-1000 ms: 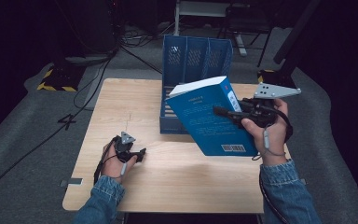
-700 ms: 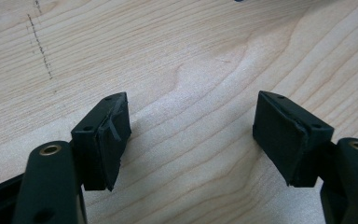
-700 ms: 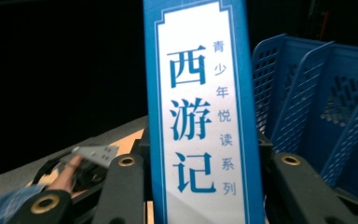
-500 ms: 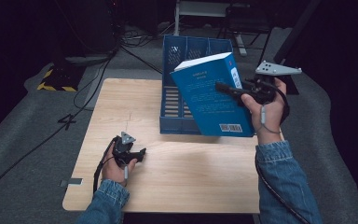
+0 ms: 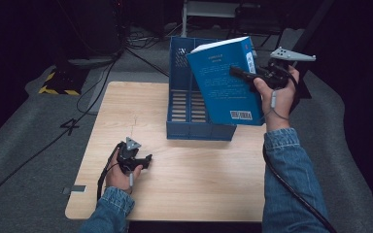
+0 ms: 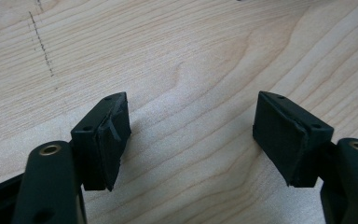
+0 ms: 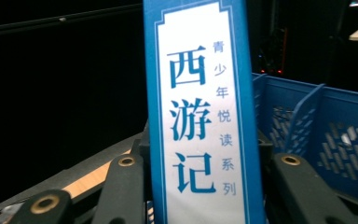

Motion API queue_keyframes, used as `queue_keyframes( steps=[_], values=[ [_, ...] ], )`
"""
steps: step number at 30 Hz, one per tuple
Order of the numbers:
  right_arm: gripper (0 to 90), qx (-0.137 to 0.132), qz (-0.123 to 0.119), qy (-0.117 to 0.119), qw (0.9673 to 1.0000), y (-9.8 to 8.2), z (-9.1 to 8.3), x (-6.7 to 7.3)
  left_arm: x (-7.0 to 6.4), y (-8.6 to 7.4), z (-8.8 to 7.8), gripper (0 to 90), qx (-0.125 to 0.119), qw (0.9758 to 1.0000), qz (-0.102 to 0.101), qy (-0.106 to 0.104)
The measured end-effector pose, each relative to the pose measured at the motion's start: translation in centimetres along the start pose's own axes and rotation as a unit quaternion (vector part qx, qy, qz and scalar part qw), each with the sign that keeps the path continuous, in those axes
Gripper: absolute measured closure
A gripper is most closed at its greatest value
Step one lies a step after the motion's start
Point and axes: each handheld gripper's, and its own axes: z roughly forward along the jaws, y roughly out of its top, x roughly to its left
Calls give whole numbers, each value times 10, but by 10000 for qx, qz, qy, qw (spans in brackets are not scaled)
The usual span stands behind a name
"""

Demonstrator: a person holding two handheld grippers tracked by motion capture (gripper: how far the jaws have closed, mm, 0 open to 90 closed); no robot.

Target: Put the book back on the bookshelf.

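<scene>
Right tongs (image 5: 237, 73) clamped across a blue book (image 5: 226, 85), jaws on either cover; in the right gripper view the spine (image 7: 200, 116) stands upright between them. Book held in the air, tilted, its lower corner over the right end of the blue file rack (image 5: 194, 128). It looks clear of the rack's walls, though contact at the lower edge can't be ruled out from above.

Left tongs (image 5: 143, 159) lie near the front left of the surface (image 5: 184, 179), well apart from the rack. Jaws spread wide, nothing between the pads (image 6: 107, 140), bare wood beneath.

Step in hand, as I judge it: carrying the book to the rack for filing. Book not yet in a slot.

Next move calls for: squaring the book upright so its covers run parallel with the dividers (image 7: 303, 112), picking a slot, then lowering it bottom edge first. Release only once it sits on the rack floor.

Risk: a corner catching on a divider, or the light rack sliding. The idle left tongs could steady it.
</scene>
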Motion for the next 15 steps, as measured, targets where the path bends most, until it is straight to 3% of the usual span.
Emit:
queue_keyframes(
  steps=[5,8,15],
  values=[
    [618,-33,11,-234,9997,1,5,-17,0,0,0,278,-4,10000,3,1],
    [619,-83,90,-269,9996,0,9,-31,0,0,0,278,-3,10000,4,1],
    [618,-108,210,-361,9991,-2,16,-50,0,0,0,280,-4,10000,10,15]
  ],
)
